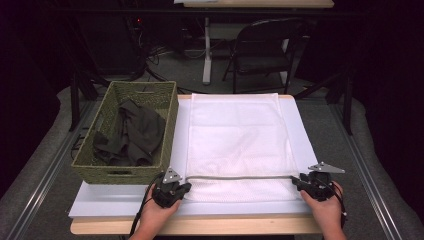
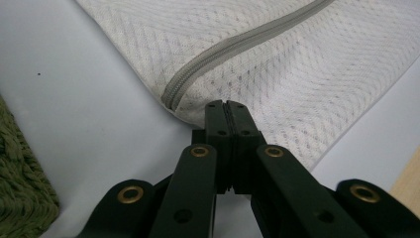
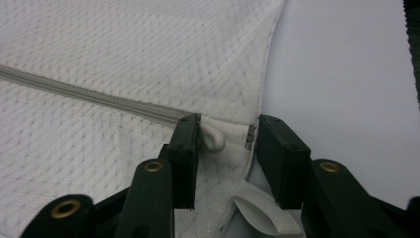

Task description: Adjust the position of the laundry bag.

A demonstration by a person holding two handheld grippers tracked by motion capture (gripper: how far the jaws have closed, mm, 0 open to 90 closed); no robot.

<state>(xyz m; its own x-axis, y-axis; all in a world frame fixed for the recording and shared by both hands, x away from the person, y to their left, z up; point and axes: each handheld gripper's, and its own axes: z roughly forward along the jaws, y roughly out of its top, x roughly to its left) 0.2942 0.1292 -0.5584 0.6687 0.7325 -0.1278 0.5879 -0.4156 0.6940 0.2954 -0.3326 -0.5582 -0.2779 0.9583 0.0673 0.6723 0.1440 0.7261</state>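
Observation:
A white mesh bag [image 1: 235, 135] lies flat on a white board [image 1: 125, 197], with a grey zipper [image 1: 240, 177] running across its near end. My left gripper [image 1: 184, 190] is at the bag's near left corner. In the left gripper view it [image 2: 227, 108] is shut, its jaws pinching the mesh bag [image 2: 277, 64] just below the zipper's [image 2: 237, 42] end. My right gripper [image 1: 299, 181] is at the near right corner. In the right gripper view it [image 3: 225, 130] stands open, its jaws on either side of the white zipper pull [image 3: 213, 140].
A green woven basket [image 1: 107, 172] holding dark cloth [image 1: 132, 132] stands on the left of the board, close to my left gripper. The wooden table edge [image 1: 200, 226] runs along the front. A folding chair [image 1: 265, 50] stands behind the table.

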